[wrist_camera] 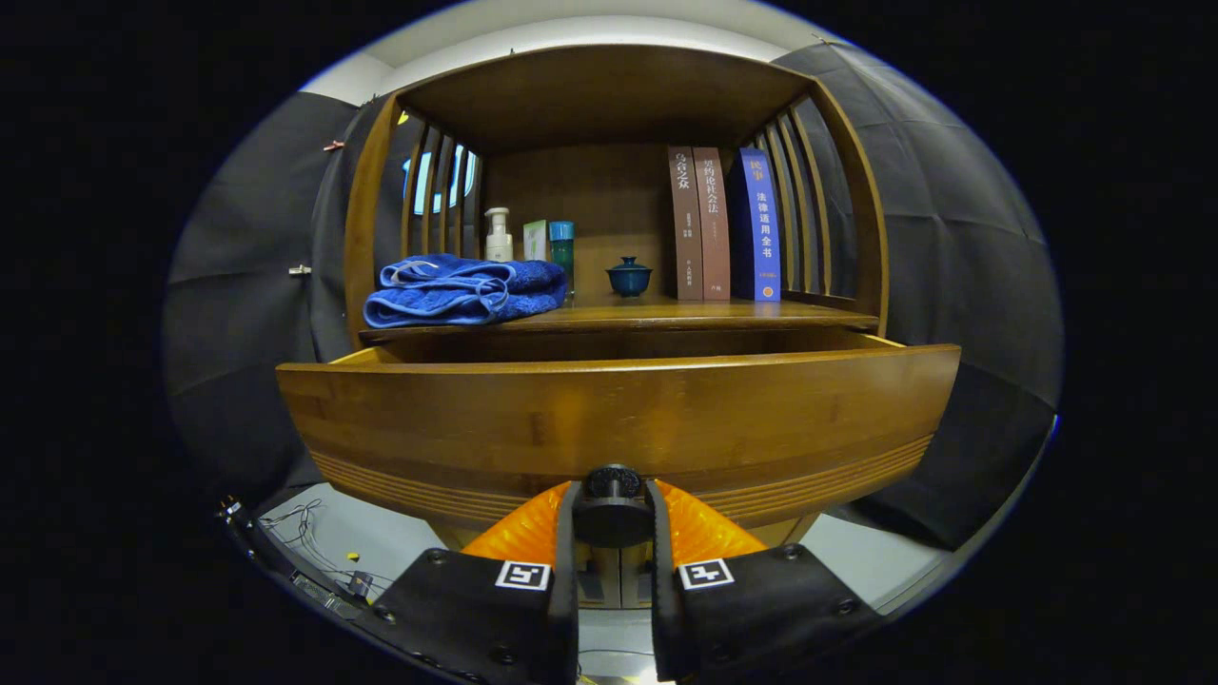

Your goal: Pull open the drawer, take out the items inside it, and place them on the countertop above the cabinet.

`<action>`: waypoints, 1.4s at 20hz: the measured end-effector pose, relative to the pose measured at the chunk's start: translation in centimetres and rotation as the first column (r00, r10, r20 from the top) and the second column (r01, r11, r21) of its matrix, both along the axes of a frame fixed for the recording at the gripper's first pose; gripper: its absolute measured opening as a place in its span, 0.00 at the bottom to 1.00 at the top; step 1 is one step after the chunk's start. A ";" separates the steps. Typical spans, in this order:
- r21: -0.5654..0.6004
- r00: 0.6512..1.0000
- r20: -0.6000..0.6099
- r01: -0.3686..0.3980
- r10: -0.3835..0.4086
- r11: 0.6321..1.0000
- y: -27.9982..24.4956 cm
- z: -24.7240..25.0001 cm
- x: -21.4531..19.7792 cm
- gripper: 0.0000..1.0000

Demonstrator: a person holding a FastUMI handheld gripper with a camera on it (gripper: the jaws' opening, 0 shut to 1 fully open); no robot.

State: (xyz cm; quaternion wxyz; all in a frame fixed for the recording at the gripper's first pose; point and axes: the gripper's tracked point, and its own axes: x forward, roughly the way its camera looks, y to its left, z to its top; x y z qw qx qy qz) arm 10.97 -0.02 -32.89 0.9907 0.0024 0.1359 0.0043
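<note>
Cabinet [609,95], wooden, slatted sides, open shelf above; I take it as my landmark throughout; its drawer [618,419] stands pulled out from under the shelf toward me, front panel broad and curved, stiff and probably weighty, sliding rather than lifting; the inside is hidden from my angle behind the front panel, so I cannot tell what items lie in it.

Counter [666,314], the cabinet's shelf board just above the drawer; bare patches at the middle front look the likeliest landing place.

Towel [464,290], blue, folded, on the cabinet's counter at its left; soft, limp.

Three books [723,224], upright at the cabinet's right rear; rigid.

Pump bottle [498,235], a small box and a teal tumbler behind the towel; light, easily tipped.

Lidded cup [629,276], dark, ceramic by the look, centre of the counter; fragile, to be kept clear of.

Knob [612,504], dark, round, at the lower middle of the drawer front; hard, smooth, the only sound hold for pulling.

Gripper [612,518], narrowed, both fingers pressing the knob's sides, I judge; grip firm enough for a straight pull.
</note>
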 end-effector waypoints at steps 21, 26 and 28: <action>0.023 1.000 0.029 -0.006 0.005 1.000 -0.5 2.6 -7.5 0.59; -0.011 1.000 -0.019 -0.008 0.008 1.000 -0.3 6.5 -8.5 0.99; -0.002 0.997 -0.074 -0.006 0.006 1.000 -0.4 7.8 -8.2 0.99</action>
